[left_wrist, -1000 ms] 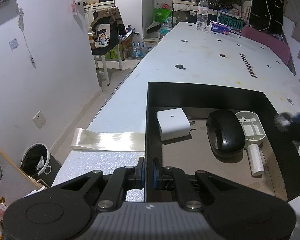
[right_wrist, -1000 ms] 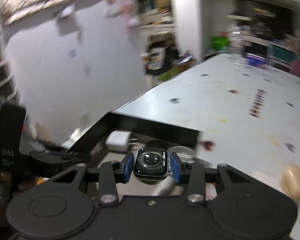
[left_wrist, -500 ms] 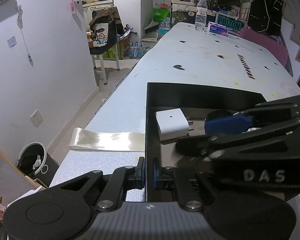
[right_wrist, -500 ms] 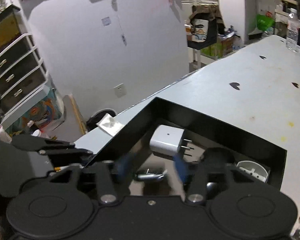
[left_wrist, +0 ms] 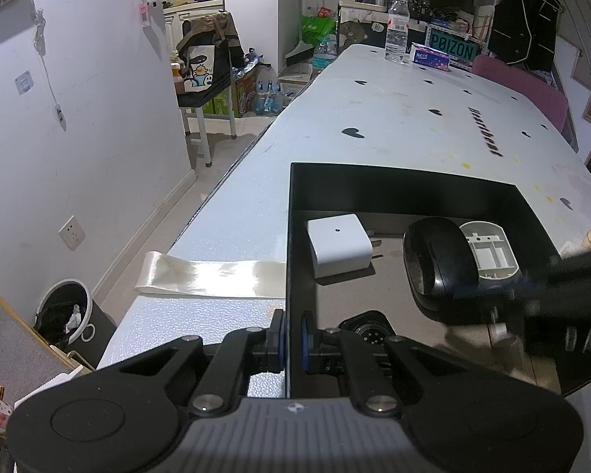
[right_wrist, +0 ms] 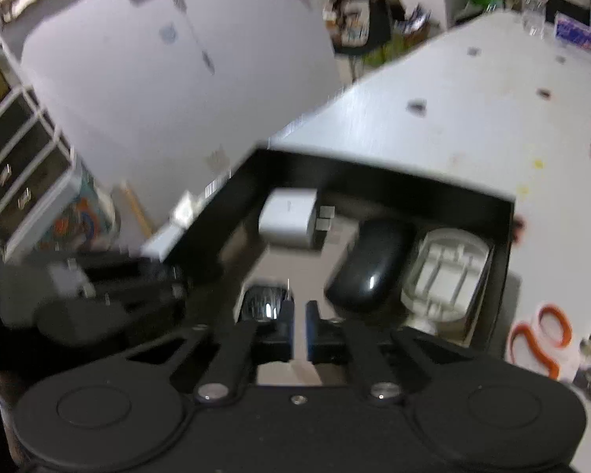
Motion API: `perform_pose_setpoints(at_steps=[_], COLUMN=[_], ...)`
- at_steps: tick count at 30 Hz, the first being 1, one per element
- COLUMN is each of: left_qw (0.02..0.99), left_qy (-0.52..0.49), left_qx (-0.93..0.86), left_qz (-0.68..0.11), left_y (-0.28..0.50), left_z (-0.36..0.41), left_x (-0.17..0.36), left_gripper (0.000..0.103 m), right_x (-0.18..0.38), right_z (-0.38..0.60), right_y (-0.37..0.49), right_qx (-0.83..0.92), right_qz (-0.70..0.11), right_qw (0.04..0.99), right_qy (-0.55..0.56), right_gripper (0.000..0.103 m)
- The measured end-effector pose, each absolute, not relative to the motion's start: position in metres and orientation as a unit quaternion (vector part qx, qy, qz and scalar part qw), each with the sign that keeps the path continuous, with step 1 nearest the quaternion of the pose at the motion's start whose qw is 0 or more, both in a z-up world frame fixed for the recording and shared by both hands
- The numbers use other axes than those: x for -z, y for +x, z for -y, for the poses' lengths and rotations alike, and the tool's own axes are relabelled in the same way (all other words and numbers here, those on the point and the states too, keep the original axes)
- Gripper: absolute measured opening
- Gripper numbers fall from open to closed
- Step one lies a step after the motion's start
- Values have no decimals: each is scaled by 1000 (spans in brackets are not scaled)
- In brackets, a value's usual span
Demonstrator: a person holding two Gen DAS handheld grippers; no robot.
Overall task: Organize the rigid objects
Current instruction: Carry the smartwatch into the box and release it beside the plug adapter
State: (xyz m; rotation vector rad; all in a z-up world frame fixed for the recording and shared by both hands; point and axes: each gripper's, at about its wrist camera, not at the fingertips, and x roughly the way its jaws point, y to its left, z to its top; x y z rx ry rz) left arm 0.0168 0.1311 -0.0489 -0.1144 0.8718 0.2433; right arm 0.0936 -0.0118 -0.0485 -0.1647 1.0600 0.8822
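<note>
A black open box (left_wrist: 398, 185) stands on the white table. Inside lie a white charger (left_wrist: 339, 244), a black mouse (left_wrist: 439, 264), a white plastic shell (left_wrist: 490, 250) and a smartwatch body (left_wrist: 368, 327). My left gripper (left_wrist: 291, 341) is shut on the box's left wall near the front corner. My right gripper (right_wrist: 299, 333) is shut and empty, above the box's near edge; the watch (right_wrist: 264, 301) lies just ahead-left of its fingertips. The charger (right_wrist: 289, 216), mouse (right_wrist: 368, 264) and shell (right_wrist: 445, 272) show beyond it. The right arm appears blurred at the right of the left wrist view.
A strip of clear tape (left_wrist: 212, 278) lies on the table left of the box. Orange-handled scissors (right_wrist: 539, 335) lie right of the box. A water bottle (left_wrist: 396, 27) and tissue pack (left_wrist: 429, 57) stand at the far end. The table edge and floor lie to the left.
The right gripper carried the watch over the box, opened, left it on the box floor, then shut empty and drew back to the right. The left gripper kept its hold on the wall.
</note>
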Motion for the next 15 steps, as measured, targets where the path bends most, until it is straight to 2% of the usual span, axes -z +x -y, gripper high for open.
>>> perform_pose_setpoints(at_steps=[6,15], left_qw=[898,898], left_qy=[-56,-57], left_qx=[-117,-116], left_qz=[-421,-421], left_y=[17,16], left_z=[-131,-131], left_x=[49,49], left_gripper=[7,7], right_x=[63,69], right_z=[-4,-20], right_y=[95,117], right_qx=[-424,-414], right_qz=[-526,-548], right_qw=[732,727], right_qy=[-90,-11], right_gripper=[1,1])
